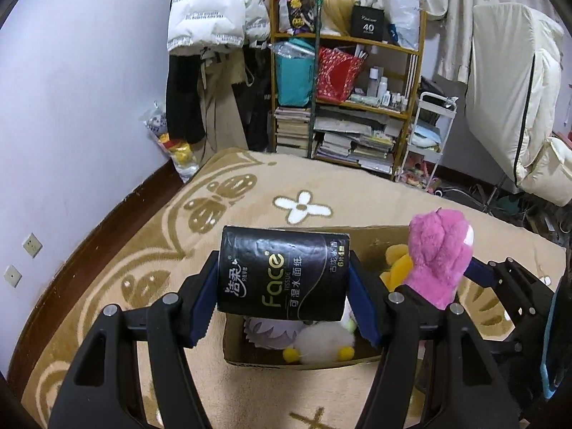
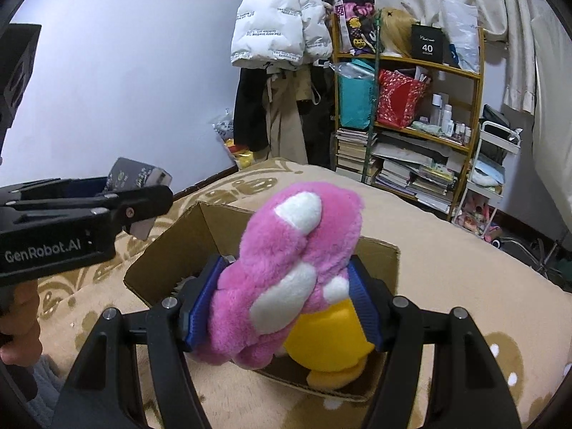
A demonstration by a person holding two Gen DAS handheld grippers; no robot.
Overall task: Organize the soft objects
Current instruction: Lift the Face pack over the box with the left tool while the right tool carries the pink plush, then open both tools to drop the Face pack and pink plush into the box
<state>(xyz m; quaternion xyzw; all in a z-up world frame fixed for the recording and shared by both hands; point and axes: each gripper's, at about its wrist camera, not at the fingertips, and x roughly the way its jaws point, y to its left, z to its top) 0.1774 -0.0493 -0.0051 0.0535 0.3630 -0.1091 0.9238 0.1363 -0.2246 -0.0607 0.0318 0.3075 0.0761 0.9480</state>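
Note:
My left gripper (image 1: 282,286) is shut on a black tissue pack (image 1: 282,275) and holds it above the open cardboard box (image 1: 300,361) on the beige bed cover. My right gripper (image 2: 286,300) is shut on a pink plush toy (image 2: 286,271) with white patches, held over the box's (image 2: 164,261) right part. In the box lie a yellow plush (image 2: 325,339) and a white fluffy toy (image 1: 321,339) with yellow feet. In the right wrist view the left gripper (image 2: 139,214) shows at the left with the tissue pack (image 2: 137,175). The pink plush (image 1: 438,254) shows in the left wrist view.
A wooden shelf (image 1: 343,89) full of books, bags and bottles stands beyond the bed. Coats (image 1: 214,35) hang on the wall at its left. A white trolley (image 1: 429,136) stands right of the shelf. The bed cover (image 1: 143,250) spreads around the box.

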